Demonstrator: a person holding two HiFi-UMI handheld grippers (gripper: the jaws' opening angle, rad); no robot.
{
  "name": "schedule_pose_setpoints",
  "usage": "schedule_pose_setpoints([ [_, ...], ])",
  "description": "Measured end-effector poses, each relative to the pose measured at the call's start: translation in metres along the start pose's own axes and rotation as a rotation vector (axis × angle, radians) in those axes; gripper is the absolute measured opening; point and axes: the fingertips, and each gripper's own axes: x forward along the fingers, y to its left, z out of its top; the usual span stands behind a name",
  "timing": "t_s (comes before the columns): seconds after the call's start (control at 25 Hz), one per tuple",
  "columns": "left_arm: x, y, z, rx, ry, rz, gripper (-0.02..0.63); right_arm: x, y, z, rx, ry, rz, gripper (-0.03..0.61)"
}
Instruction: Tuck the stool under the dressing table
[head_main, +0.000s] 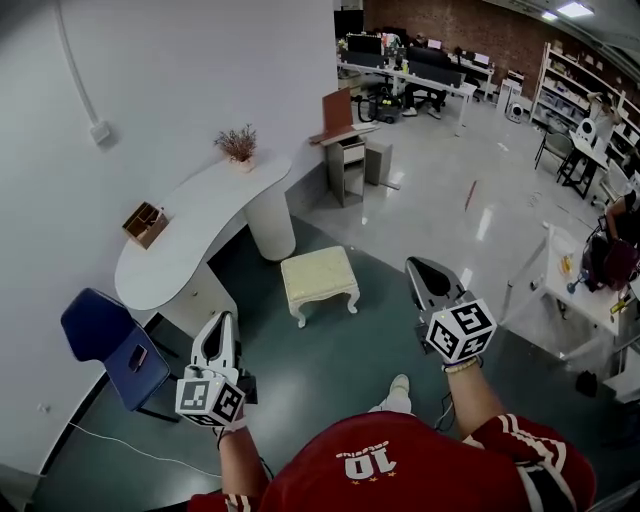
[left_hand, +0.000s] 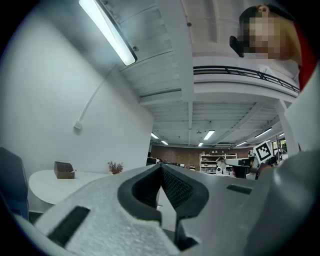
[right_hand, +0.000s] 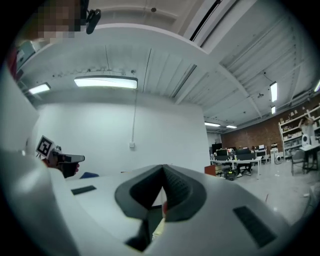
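The left gripper (head_main: 223, 320) and right gripper (head_main: 418, 265) are held over the dark floor (head_main: 330, 370), jaws together. The cream stool (head_main: 318, 280) is seen ahead of and between the two sets of fingers, apart from both. The white dressing table (head_main: 200, 235) lies ahead-left of the left fingers, and a blue chair (head_main: 105, 340) lies to their left.
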Motion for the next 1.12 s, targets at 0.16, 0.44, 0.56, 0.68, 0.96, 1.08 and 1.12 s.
schedule_pose_setpoints([
  [0.16,-0.005,0.004,-0.003,0.003,0.005,0.009,0.003,0.002,0.007,-0.002,0.012,-0.002,0.018,0.003],
  [0.44,0.0,0.01,-0.017,-0.039,0.02,0.022,0.003,0.004,0.004,0.002,0.029,-0.007,0.028,0.005],
  [0.56,0.007,0.014,-0.026,-0.066,0.019,0.024,0.003,0.005,-0.001,0.001,0.013,0.0,0.019,0.005],
  [0.68,0.021,0.013,-0.034,-0.083,0.022,0.015,0.003,0.006,-0.01,-0.003,0.006,0.007,0.002,0.005],
  [0.96,0.071,0.007,-0.051,-0.093,0.043,-0.003,0.003,0.022,-0.045,-0.025,0.005,0.075,-0.009,0.005],
  [1.08,0.105,0.005,-0.05,-0.088,0.046,-0.004,0.003,0.04,-0.07,-0.024,0.017,0.07,-0.003,0.005],
  [1.12,0.116,0.002,-0.05,-0.075,0.054,-0.004,0.003,0.046,-0.079,-0.023,0.021,0.063,0.001,0.005],
])
